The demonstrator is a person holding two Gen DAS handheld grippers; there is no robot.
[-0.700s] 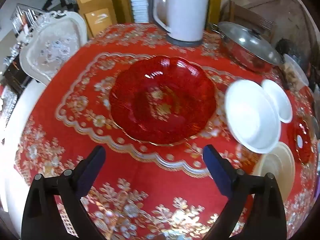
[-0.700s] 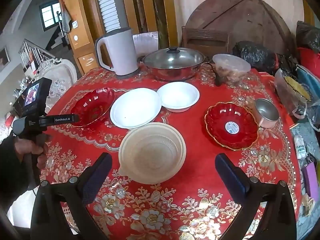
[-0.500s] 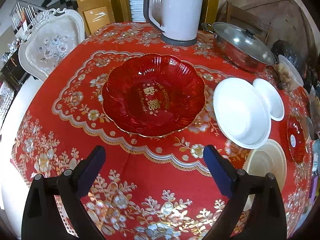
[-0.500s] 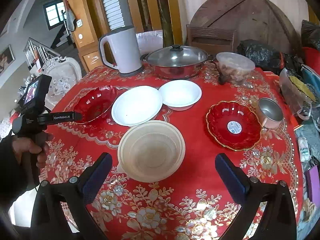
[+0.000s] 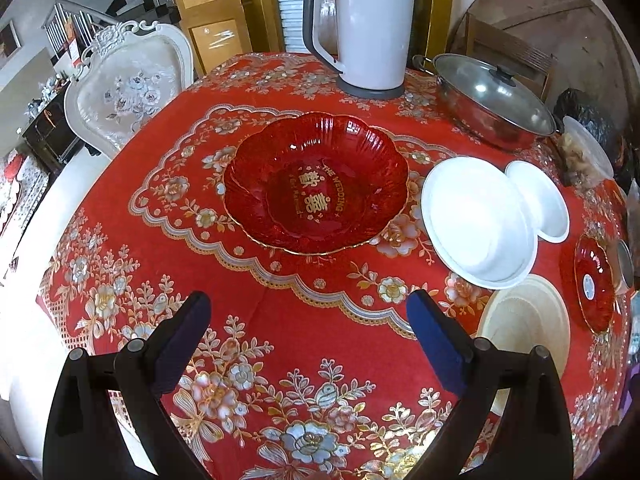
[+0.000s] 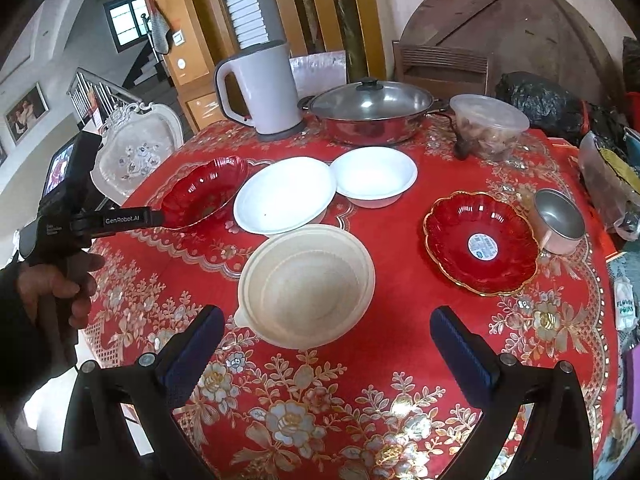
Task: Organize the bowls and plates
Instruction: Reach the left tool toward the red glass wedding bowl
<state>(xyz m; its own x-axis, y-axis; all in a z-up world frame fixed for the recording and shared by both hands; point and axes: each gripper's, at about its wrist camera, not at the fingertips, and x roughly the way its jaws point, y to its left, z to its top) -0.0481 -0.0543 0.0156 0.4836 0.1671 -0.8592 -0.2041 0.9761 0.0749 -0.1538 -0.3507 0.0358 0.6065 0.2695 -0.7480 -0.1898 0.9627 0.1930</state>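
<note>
Left gripper (image 5: 308, 320) fingers spread, empty, above bare red tablecloth (image 5: 280, 320) short of the red wedding plate (image 5: 316, 184). Right gripper (image 6: 326, 336) also spread, empty, just short of the cream bowl (image 6: 306, 284). Beyond that bowl: large white plate (image 6: 284, 194) overlapping the white bowl (image 6: 374, 176). Gold-rimmed red plate (image 6: 480, 242) right of it, clear cloth between.
</note>
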